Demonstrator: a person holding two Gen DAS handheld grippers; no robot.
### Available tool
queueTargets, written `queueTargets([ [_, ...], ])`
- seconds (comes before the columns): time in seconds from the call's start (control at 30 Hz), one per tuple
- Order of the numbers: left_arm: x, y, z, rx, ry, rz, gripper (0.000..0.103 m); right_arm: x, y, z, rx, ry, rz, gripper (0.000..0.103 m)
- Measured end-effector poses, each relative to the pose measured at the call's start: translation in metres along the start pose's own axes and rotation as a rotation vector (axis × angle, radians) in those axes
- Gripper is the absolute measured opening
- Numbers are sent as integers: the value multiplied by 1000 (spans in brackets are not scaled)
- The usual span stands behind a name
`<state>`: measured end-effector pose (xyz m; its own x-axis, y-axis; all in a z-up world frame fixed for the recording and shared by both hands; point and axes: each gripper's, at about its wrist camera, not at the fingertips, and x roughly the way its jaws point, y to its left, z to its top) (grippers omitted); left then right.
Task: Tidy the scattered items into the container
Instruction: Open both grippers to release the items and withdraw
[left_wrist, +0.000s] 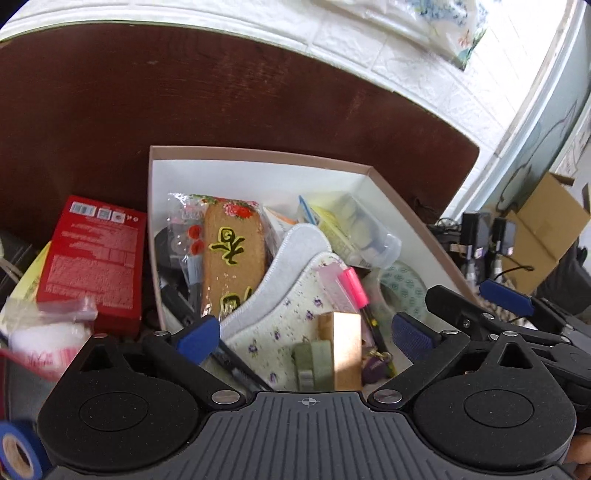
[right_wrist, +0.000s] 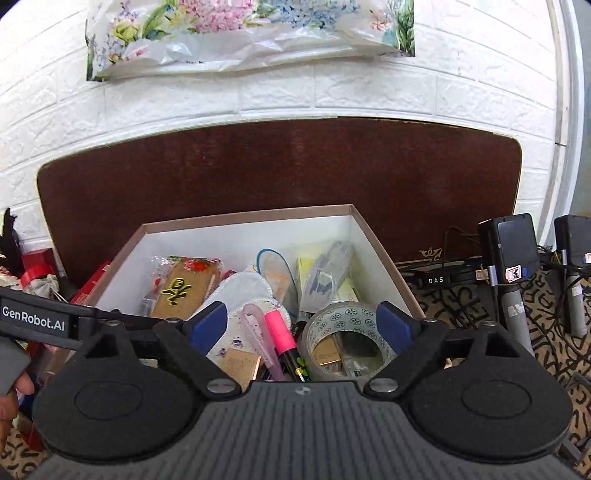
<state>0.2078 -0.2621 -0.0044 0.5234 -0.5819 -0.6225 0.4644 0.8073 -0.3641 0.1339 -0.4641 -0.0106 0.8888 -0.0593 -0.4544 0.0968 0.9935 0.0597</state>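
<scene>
Both tools stand released over the near end of the box, nothing between their blue pads: the left tool (left_wrist: 304, 338) hangs above the floral slippers, the right tool (right_wrist: 301, 323) above the pink marker and the tape roll, which suits a drop into the container rather than a pickup. The box (right_wrist: 373, 236) is a shallow cardboard tray with a brown rim and smooth white inner walls, resting on the dark wood bench (right_wrist: 258, 170) close to the white brick wall; its low sides let things be laid in from above. It is already crowded. The quilted fabric slippers (left_wrist: 280, 314), soft and printed with small purple flowers, lie overlapped along the middle. Beside them sits a crinkly clear packet holding a flat brown piece with yellow characters (left_wrist: 232, 254), and a glossy pink marker (right_wrist: 279, 330) leans on the heap. The clear tape roll (right_wrist: 347, 332), printed with a small green pattern, lies flat at the near right corner with small boxes showing through its hole. Outside, just left of the box wall, a red carton (left_wrist: 92, 258) rests flat, and a blue tape roll (left_wrist: 18, 450) sits at the near left edge, so I judge the tidying well along but unfinished.
</scene>
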Motion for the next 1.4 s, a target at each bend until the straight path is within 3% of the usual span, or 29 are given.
queueTargets([
  [0.2,-45,1,-30,-12,-47,-28,103,-31,15,-5,-25,-15,19,98],
  [0.37,-90,11,-68,-37,-60,5,103,-56,42,-21,-67,-6,53,101],
  [0.8,-190,107,-183,-252,-61,124,103,-102,155,-104,-99,113,218,102],
  [1.1,-223,158,-205,-307,-112,211,103,-99,227,-146,-154,240,310,102],
  [1.4,-230,207,-188,-330,-162,286,103,-88,272,-136,-240,214,353,101],
])
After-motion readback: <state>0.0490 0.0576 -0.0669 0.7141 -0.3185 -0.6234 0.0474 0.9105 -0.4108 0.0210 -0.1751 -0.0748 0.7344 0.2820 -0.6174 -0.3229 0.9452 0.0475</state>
